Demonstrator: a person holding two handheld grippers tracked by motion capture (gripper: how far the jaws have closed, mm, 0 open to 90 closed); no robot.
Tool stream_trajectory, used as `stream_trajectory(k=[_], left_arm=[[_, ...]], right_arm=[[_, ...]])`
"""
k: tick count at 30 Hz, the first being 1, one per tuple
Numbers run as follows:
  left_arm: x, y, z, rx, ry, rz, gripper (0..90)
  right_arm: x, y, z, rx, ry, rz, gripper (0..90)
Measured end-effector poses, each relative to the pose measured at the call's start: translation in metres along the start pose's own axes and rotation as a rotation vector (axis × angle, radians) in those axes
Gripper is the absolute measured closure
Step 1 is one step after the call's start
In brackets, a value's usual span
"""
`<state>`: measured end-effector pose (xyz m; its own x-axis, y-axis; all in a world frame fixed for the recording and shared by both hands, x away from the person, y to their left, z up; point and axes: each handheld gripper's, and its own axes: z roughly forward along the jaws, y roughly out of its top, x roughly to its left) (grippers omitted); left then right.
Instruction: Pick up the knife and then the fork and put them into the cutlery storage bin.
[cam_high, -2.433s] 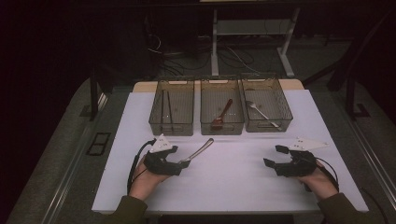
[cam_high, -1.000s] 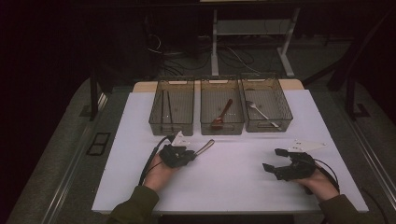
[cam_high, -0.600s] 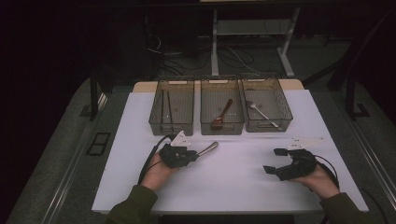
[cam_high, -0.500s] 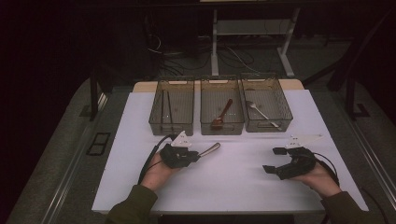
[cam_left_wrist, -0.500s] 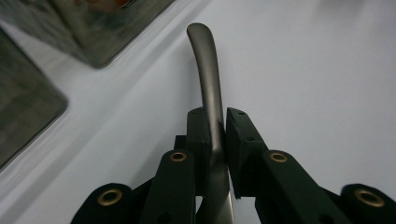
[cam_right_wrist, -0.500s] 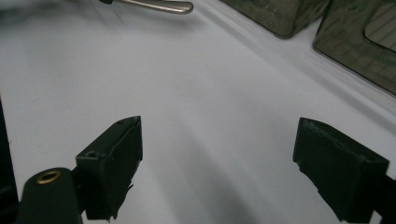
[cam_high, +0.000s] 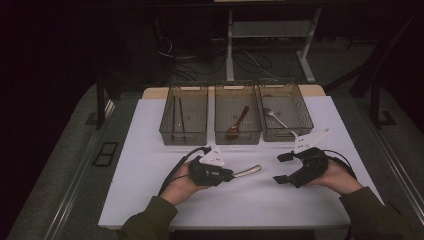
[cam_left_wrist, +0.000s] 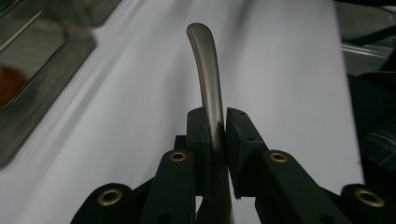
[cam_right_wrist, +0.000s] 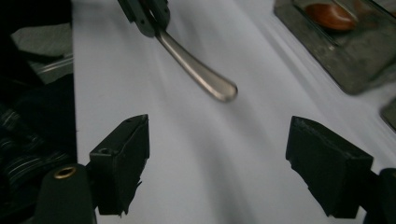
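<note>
The left gripper (cam_high: 226, 175) is pinching a piece of metal cutlery (cam_high: 248, 171) and holding it out rightward over the white table (cam_high: 150, 150), handle end free; which kind of utensil it is cannot be told, since the working end is hidden behind the jaws. In the left gripper view the jaws press tight on the flat shank of the handle (cam_left_wrist: 208, 79), which widens and curves down to a rounded tip. The right gripper (cam_high: 284, 168) hovers just to the right with its jaws spread wide, aimed at that tip; in the right gripper view the handle end (cam_right_wrist: 205, 77) lies between and beyond the open black pads. This looks like the hand-over step of a sorting job: the next move probably calls for the right gripper to advance along the handle's line, close on the smooth rounded end squarely so it does not slip, and only then for the left to let go. The metal is brushed and satiny, thin and slick, so a firm grip across the flat seems wise. At the far side stand three translucent smoky plastic bins: the left bin (cam_high: 183, 131) holds thin dark sticks, the middle bin (cam_high: 237, 135) a reddish-brown wooden spoon (cam_high: 237, 124), the right bin (cam_high: 287, 131) a shiny metal spoon (cam_high: 276, 120).
</note>
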<state>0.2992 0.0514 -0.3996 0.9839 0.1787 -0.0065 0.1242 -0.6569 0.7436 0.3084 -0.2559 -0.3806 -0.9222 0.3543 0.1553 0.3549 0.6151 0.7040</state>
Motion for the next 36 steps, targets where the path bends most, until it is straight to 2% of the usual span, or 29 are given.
stream_trajectory(k=[1,2,4,9,12,15,21,23,24,31,36], left_arm=[[-0.003,0.003,0.003,-0.001,-0.012,0.005,79.3],[-0.004,0.007,0.005,-0.002,-0.016,0.027,79.3],[-0.007,0.013,0.010,0.007,-0.037,0.062,79.3],[-0.012,0.025,0.020,0.028,-0.075,0.119,79.3],[-0.014,0.031,0.024,0.024,-0.087,0.135,79.3],[-0.016,0.036,0.025,0.028,-0.098,0.158,79.3],[-0.017,0.040,0.027,0.037,-0.107,0.182,79.3],[-0.017,0.040,0.028,0.034,-0.110,0.182,79.2],[-0.017,0.040,0.029,0.031,-0.109,0.178,79.2],[-0.017,0.042,0.029,0.038,-0.119,0.198,79.2],[-0.019,0.042,0.029,0.036,-0.125,0.183,79.2]], right_arm=[[0.000,0.004,0.001,0.010,0.006,-0.016,21.3],[-0.001,0.007,0.001,0.026,0.012,-0.048,21.5],[-0.002,0.014,0.005,0.050,0.033,-0.080,21.8],[-0.001,0.026,0.018,0.109,0.103,-0.120,23.2],[0.001,0.032,0.025,0.149,0.152,-0.138,24.8],[0.004,0.034,0.033,0.186,0.196,-0.150,30.4],[0.005,0.036,0.045,0.251,0.258,-0.188,46.2],[0.006,0.037,0.049,0.276,0.274,-0.190,50.4],[0.008,0.037,0.051,0.284,0.294,-0.170,51.6],[0.006,0.038,0.059,0.325,0.316,-0.182,62.6],[0.006,0.037,0.062,0.345,0.336,-0.194,69.1]])
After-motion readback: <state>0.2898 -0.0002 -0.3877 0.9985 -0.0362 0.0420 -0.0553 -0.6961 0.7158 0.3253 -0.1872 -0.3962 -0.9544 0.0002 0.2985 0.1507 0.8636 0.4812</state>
